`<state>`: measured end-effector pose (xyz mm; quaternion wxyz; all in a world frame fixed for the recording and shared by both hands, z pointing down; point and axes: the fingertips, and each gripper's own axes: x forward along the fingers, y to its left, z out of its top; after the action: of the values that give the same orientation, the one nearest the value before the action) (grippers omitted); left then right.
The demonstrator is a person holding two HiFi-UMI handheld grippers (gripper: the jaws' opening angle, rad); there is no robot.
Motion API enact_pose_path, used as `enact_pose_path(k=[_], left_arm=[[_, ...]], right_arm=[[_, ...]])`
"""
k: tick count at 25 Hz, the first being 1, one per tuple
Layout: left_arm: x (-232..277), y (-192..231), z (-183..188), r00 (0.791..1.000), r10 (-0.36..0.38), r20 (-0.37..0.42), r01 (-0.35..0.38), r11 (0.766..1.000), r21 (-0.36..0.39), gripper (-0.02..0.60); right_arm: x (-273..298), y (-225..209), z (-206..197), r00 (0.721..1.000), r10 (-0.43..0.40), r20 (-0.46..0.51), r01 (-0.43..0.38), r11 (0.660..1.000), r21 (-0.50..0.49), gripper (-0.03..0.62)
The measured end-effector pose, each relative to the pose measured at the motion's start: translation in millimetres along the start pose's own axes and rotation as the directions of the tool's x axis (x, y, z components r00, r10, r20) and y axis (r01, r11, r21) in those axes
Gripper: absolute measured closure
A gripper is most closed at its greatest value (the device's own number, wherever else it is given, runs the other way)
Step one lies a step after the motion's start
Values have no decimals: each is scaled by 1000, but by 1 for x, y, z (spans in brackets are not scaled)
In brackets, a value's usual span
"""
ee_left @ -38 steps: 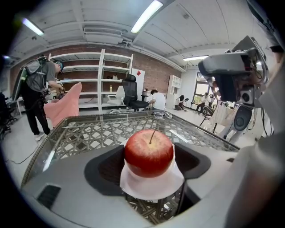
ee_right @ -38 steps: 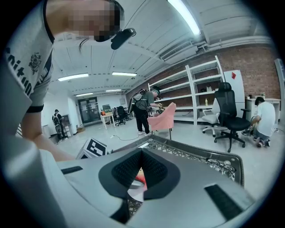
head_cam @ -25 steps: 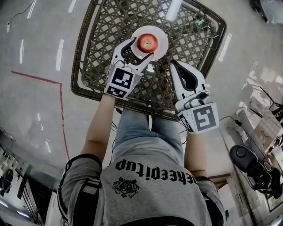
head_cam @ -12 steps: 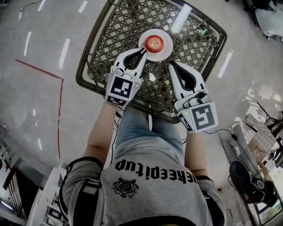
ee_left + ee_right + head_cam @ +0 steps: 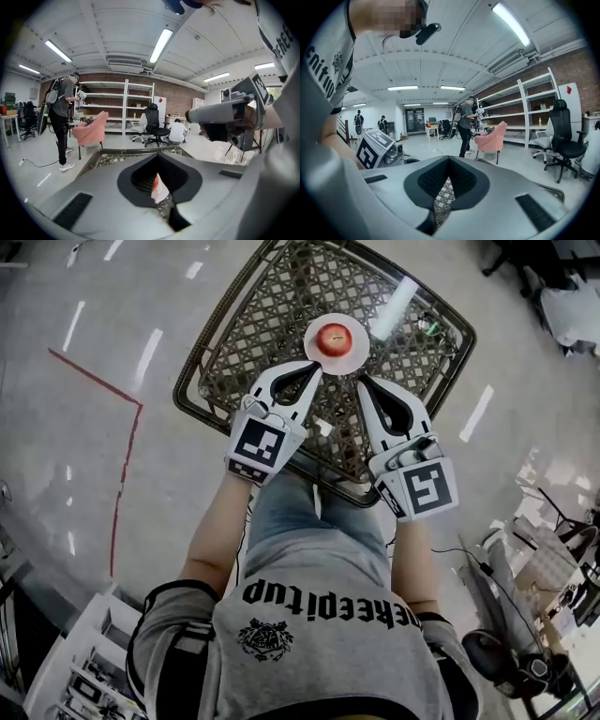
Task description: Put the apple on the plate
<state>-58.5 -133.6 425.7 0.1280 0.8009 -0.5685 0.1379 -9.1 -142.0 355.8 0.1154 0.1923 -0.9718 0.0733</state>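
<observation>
Apple (image 5: pixel 335 337): sits centred on white plate (image 5: pixel 356 349), on wicker table (image 5: pixel 248 338). Left gripper (image 5: pixel 313 368): jaws just closed, nothing between them, tips beside plate rim. Right gripper (image 5: pixel 364 382): jaws together, empty. Placement judged complete; advised handling: draw both grippers back clear of the rim.

Left claw (image 5: pixel 312 370) has just closed empty; right claw (image 5: pixel 364 383) shut, empty.

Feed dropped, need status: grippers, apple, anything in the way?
Left hand-held gripper just closed, empty. Right hand-held gripper shut, empty. Apple sits on plate. Nothing in the way.
</observation>
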Motion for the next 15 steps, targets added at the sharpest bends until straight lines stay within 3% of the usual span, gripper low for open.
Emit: enact_pose_path(k=[8,15], left_arm=[[-23,-28,27,997,8,77,-5,999,-44,561],[-48,-40,55,992,62,113,-58,997,-43,561]], right_arm=[[-13,10,-1,998,55,19,-54,998,-32,589],[-29,23,17,993,107,40,-105,993,-54,589]])
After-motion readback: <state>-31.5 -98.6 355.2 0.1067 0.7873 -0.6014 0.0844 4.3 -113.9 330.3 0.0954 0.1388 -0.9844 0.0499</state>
